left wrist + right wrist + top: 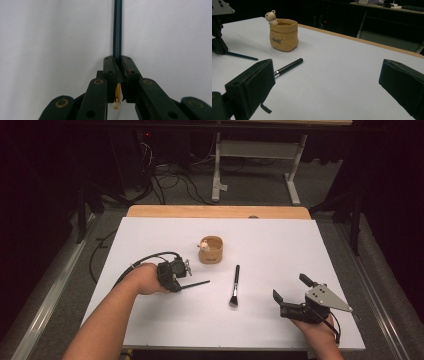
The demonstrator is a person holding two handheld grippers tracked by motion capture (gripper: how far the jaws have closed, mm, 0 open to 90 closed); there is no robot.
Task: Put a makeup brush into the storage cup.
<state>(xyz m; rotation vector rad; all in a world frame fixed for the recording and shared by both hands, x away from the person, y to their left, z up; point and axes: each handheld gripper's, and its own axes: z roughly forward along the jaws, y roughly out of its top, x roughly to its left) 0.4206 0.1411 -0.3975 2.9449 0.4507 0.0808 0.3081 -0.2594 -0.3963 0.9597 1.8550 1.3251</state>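
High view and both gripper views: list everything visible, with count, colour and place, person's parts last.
Pot: one, tan, with a small bear figure on its rim, mid table.
Brush: one, black handle, lying flat right of centre, bristles toward the person.
Stick: one, thin and dark, clamped in the left gripper, pointing right.
Sheet: one, white, covering the table.
Table: one, wooden, far edge showing.
Frame: one, white, on the floor beyond.
Left gripper: black, shut on the stick.
Right gripper: black, jaws wide apart, holding nothing.
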